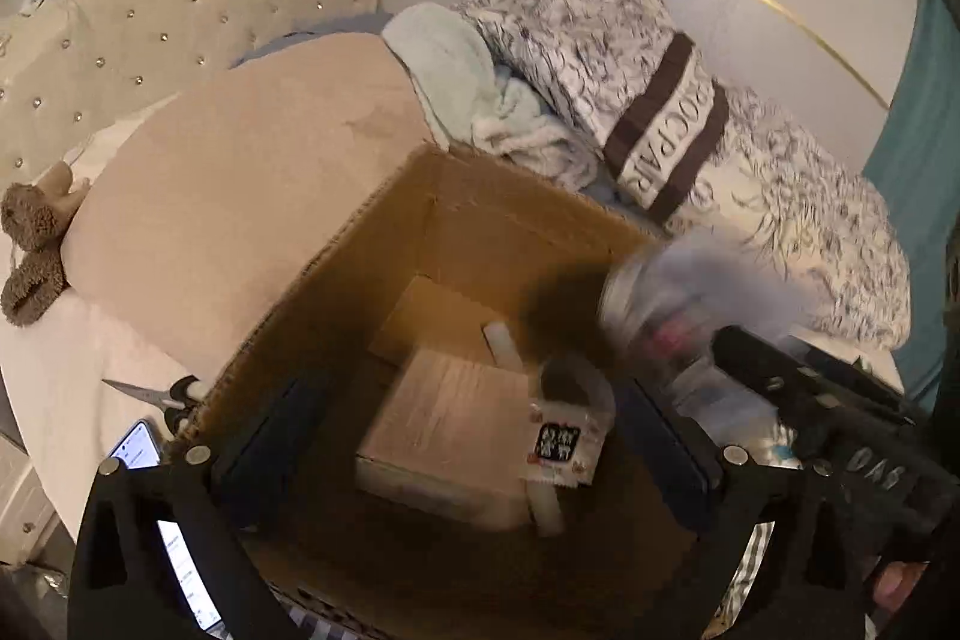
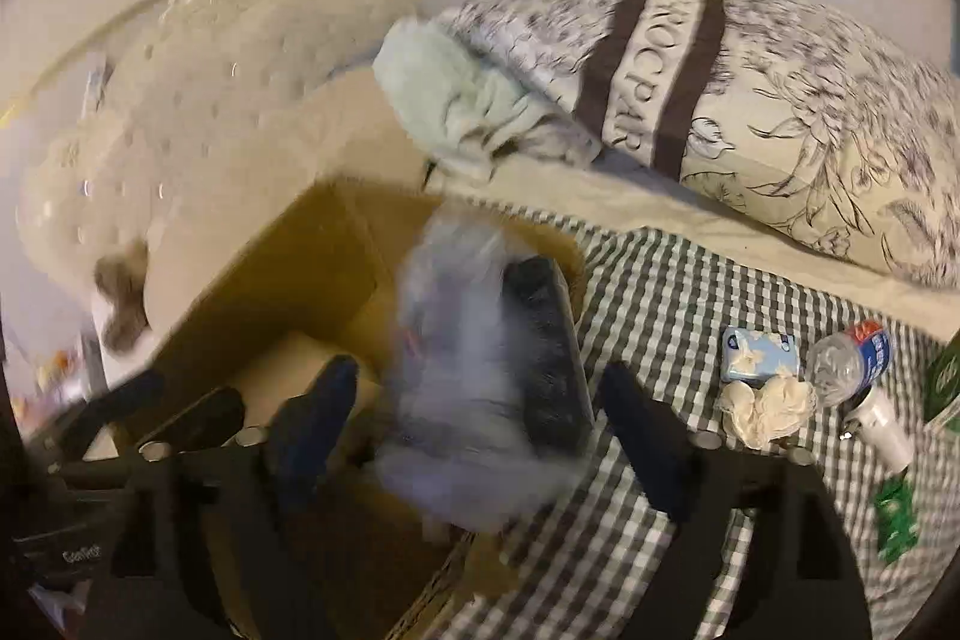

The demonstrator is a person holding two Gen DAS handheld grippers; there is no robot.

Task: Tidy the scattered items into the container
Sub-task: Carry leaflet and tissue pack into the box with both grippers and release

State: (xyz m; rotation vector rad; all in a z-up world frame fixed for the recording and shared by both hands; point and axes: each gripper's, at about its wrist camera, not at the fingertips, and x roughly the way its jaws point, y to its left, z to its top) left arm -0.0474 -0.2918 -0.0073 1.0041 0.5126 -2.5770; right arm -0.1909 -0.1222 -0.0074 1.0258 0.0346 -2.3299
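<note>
Cardboard box (image 1: 336, 280) on the bed, open.

- Left view only: flat tan carton (image 1: 444, 424) and labelled packet (image 1: 561, 445) inside; scissors (image 1: 150, 394) outside.
- Right view only: tissue pack (image 2: 757, 353), crushed bottle (image 2: 849, 358) on checked cloth (image 2: 660, 292).
- Left gripper (image 1: 456, 451): spread, empty.
- Right gripper (image 2: 480, 400): spread; blurred clear bag (image 2: 462, 376) between its fingers, contact unclear, over the box's rim.

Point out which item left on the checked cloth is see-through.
The crushed plastic bottle with the red-and-blue label; the tissue pack and crumpled tissue beside it are opaque.
</note>
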